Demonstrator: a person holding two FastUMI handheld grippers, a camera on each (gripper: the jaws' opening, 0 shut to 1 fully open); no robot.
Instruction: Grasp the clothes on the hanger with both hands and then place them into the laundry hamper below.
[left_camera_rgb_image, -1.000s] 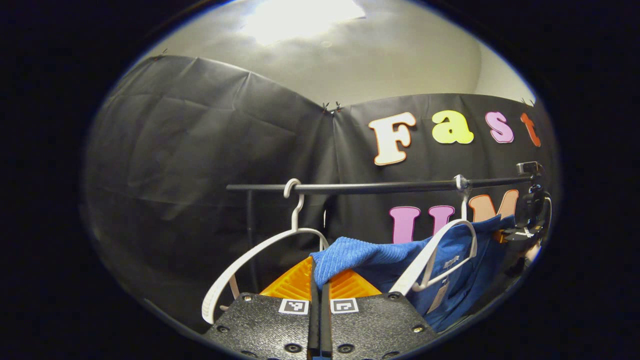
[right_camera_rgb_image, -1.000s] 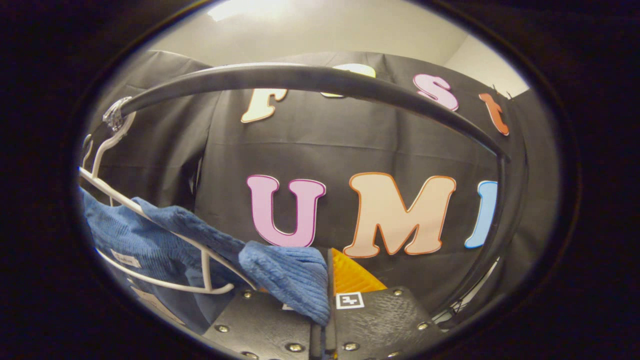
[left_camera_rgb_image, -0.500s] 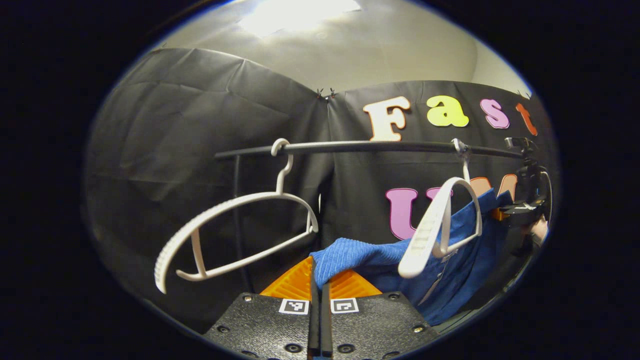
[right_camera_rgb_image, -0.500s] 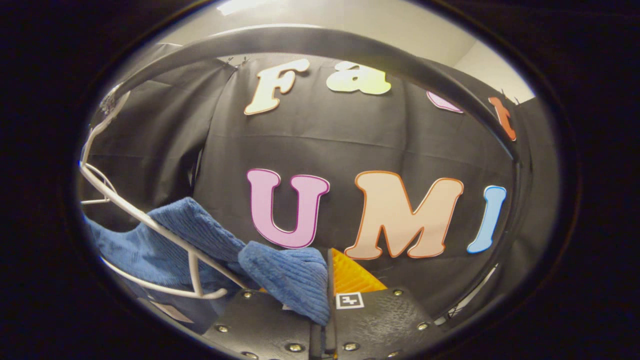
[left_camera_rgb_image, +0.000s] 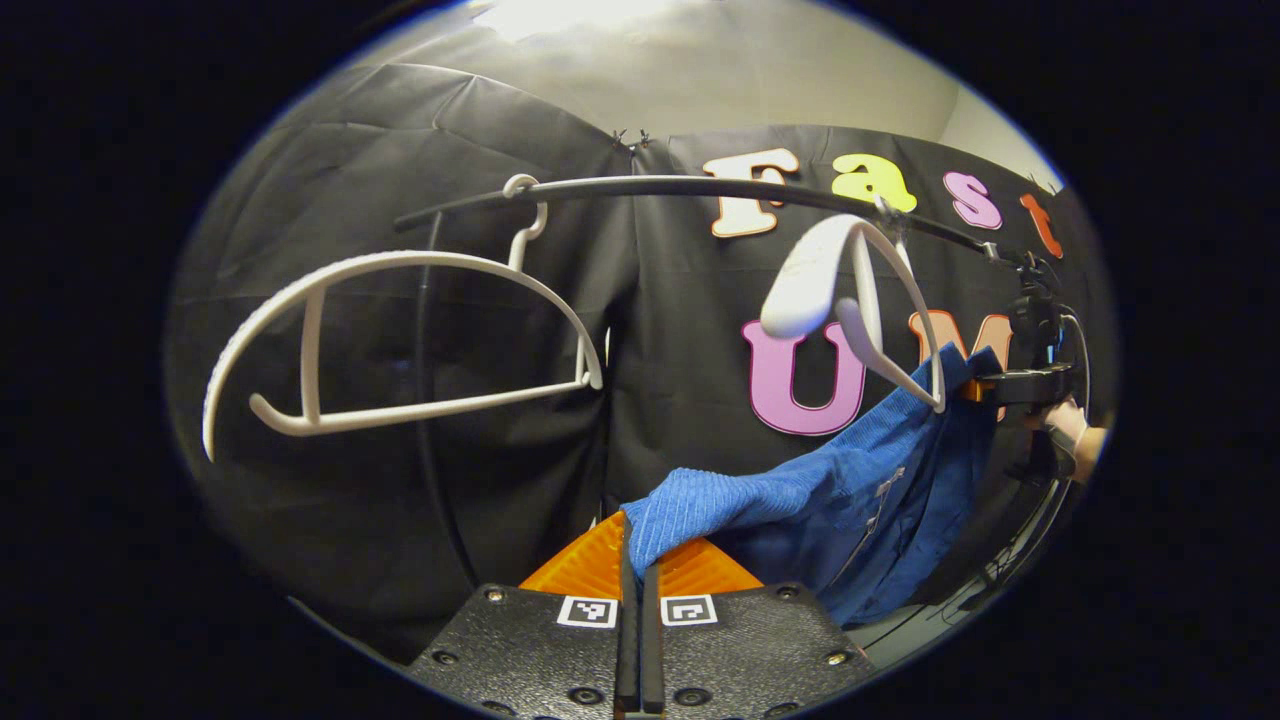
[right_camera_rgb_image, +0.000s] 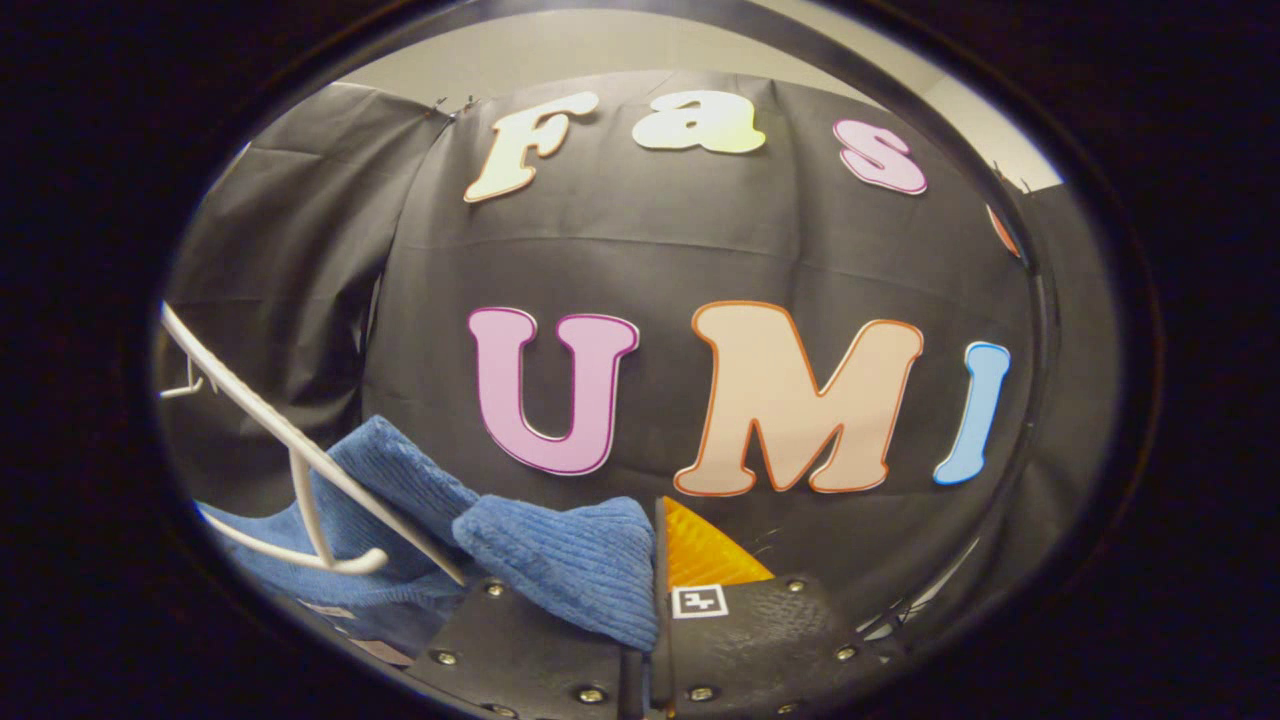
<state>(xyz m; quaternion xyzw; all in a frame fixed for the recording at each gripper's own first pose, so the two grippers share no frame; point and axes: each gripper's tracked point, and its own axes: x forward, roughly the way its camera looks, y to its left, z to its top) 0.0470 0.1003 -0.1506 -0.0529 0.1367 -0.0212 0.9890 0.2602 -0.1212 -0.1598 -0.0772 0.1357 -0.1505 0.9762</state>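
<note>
In the left gripper view, the left tongs (left_camera_rgb_image: 634, 560) are clamped on a fold of the blue garment (left_camera_rgb_image: 860, 490), which stretches rightward below a white hanger (left_camera_rgb_image: 860, 300) on the black rail (left_camera_rgb_image: 700, 187). An empty hanger (left_camera_rgb_image: 400, 340) hangs to the left. The right tongs (left_camera_rgb_image: 985, 385) grip the garment's far end.

In the right gripper view, the right tongs (right_camera_rgb_image: 655, 560) pinch the blue garment (right_camera_rgb_image: 560, 560), beside the white hanger (right_camera_rgb_image: 300, 470).

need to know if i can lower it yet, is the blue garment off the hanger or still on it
Off, it seems. The blue garment hangs below the tilted white hanger, stretched between the left tool and the right tool. Whether any edge catches, cannot tell.
</note>
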